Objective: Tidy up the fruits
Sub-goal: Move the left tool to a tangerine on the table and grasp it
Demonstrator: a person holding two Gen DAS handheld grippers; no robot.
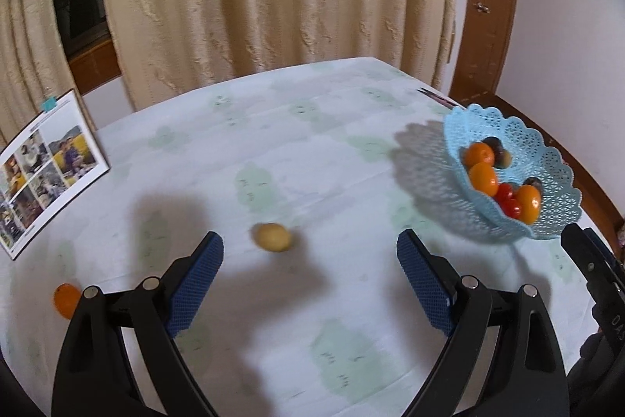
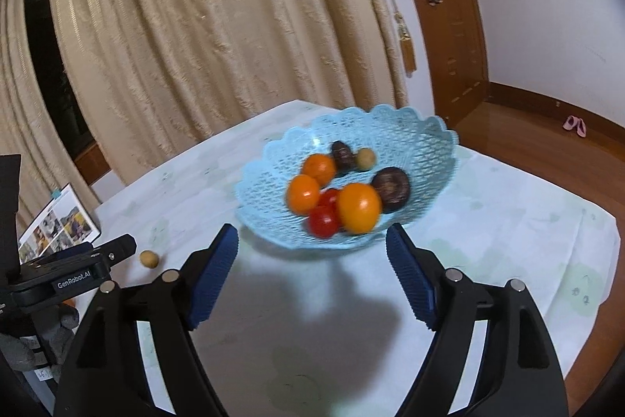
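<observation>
Fruit is mostly gathered in the basket [image 1: 547, 221] at two o'clock. A yellow fruit [image 1: 272, 237] lies on the bench [image 1: 312, 143] at twelve, just ahead of the left claw [image 1: 310, 253], held wide and empty; it should be straddled squarely before closing. The right claw [image 2: 312, 249] is wide, empty.

My left tongs [image 1: 310, 247] are black plastic, two linked arms to a side, each joint capped with a round silver pin. Their pads [image 1: 424, 282] are dark blue with a fine ribbed weave. My right tongs [image 2: 312, 245] are built the same, black with blue ribbed pads [image 2: 213, 276]. The left body, seen from the right camera, carries white "GenRobot.AI" lettering. Grey fabric covers my hand [image 2: 23, 346].
</observation>
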